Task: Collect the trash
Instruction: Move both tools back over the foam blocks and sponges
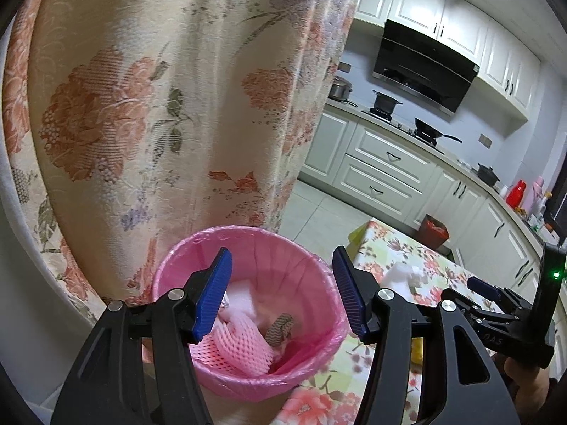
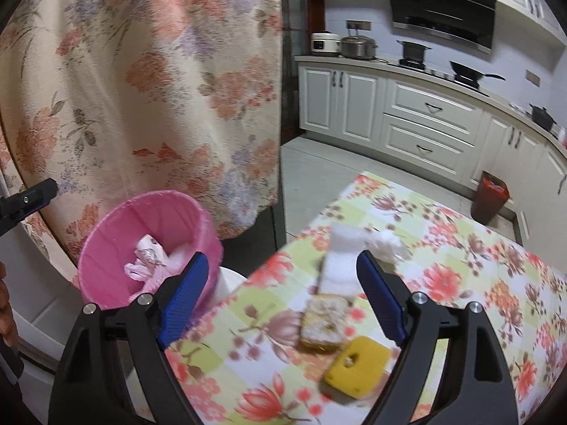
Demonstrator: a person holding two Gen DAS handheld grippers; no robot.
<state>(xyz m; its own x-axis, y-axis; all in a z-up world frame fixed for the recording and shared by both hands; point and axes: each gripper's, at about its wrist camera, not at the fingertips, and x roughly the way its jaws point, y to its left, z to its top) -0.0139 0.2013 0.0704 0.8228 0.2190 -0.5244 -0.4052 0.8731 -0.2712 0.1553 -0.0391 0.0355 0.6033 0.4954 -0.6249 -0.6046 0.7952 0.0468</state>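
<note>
Blue-padded left gripper (image 1: 281, 294): jaws spread wide, empty, poised directly above the pink-lined bin (image 1: 248, 318).

Right gripper (image 2: 280, 301): jaws likewise apart, nothing between them, held over the floral tablecloth (image 2: 478, 283) facing the remaining litter.

Trash already collected: pink foam fruit net (image 1: 237, 347), a white foam piece (image 1: 241, 294), a small patterned scrap (image 1: 280, 329), all lying inside the bin. From the right wrist view, a crumpled wrapper (image 2: 150, 251) also shows in it.

Trash left on the table: white foam strip (image 2: 340, 262), crumpled white tissue (image 2: 389, 244) just beside its far end, a brownish crusted sponge (image 2: 324, 326) touching the strip's near end, a yellow sponge (image 2: 358, 364) just beside that.

Bin location: off the table's left edge, in front of the floral curtain (image 1: 159, 106).

Progress, as judged: partly done; several pieces binned, four pieces outstanding. Neither gripper carries anything now.

Surroundings: white kitchen cabinets (image 2: 425, 117), range hood (image 2: 443, 3), a second, brown bin (image 2: 490, 202) on the floor, well apart.
</note>
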